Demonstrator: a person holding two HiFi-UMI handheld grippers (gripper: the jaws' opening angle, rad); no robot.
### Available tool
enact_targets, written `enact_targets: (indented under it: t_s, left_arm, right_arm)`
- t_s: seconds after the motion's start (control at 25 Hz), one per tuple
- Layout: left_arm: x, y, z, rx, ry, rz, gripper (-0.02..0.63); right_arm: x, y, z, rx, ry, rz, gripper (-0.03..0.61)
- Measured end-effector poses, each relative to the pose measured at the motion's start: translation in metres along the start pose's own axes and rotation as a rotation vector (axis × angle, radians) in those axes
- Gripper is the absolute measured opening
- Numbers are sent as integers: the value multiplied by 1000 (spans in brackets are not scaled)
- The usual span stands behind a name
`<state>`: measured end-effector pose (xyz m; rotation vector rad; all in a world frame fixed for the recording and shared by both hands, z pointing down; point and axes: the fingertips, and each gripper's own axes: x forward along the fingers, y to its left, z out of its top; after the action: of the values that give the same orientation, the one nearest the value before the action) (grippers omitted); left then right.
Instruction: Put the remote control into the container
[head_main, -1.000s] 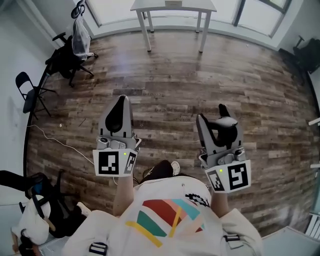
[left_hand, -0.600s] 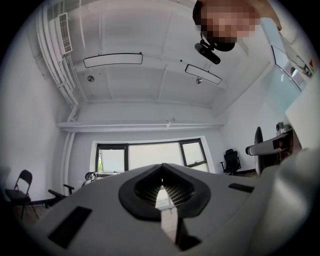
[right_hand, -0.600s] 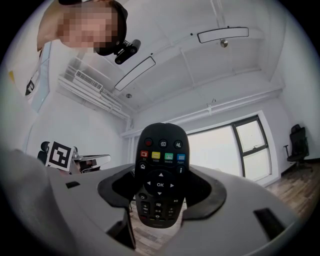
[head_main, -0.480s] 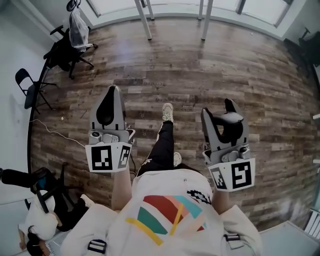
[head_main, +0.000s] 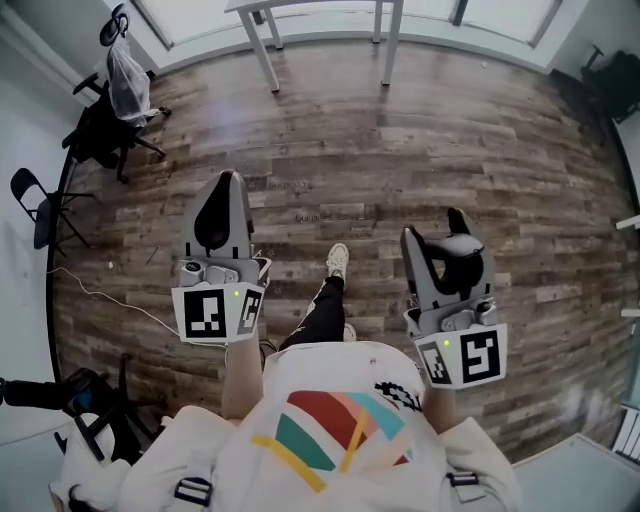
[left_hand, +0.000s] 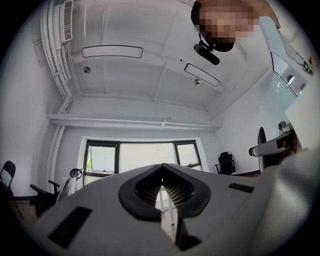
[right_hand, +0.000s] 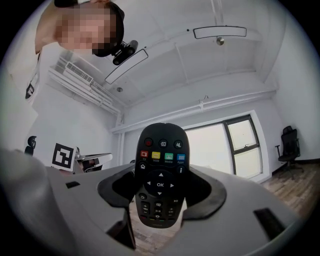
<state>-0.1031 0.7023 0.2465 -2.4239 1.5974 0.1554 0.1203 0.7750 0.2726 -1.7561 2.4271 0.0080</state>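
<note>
Remote control (right_hand: 160, 175) sits clamped between the right gripper's (head_main: 447, 235) fingers (right_hand: 235, 200), its top end jutting past them, above the wooden floor (head_main: 350, 150), while the left gripper's (head_main: 222, 205) fingers (left_hand: 90, 210) are pressed together empty.

Sparsely furnished office room: a wood-plank floor (head_main: 430, 150), a white table (head_main: 262, 50) beneath wide windows (left_hand: 145, 157), black swivel chairs (right_hand: 289, 145) along the walls, a folding chair (head_main: 35, 200), and long panel lights (left_hand: 112, 51) overhead.

Remote control (right_hand: 160, 175) between right gripper (head_main: 455, 222) jaws, 3 o'clock. Left gripper (head_main: 226, 182) 9 o'clock, shoe (head_main: 338, 262) between them. Table (head_main: 264, 57) 12 o'clock, chair (head_main: 100, 135) 10 o'clock.
</note>
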Motion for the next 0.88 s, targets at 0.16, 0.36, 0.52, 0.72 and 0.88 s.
enact_targets:
  t_s: [0.16,0.36,0.52,0.72,0.88]
  left_arm:
    - [42,23,-17,-34,14,14,9]
    - [103,52,-23,-32,-1,27,8]
    - [141,74,-37,-36,18,34,9]
    - [185,109,-60,-54,36,56,9]
    - [213,132,-71,-77,34,65,9]
  right_arm:
    - [50,-16,-5,14,17,-1,256]
    - [120,-33,-1,4,8,24,256]
    - [170,-41,-1,-1,13,45,256]
    - [230,-51,-6,-9,30,51,257]
    - [267,-54,-4,-41,42,50,256]
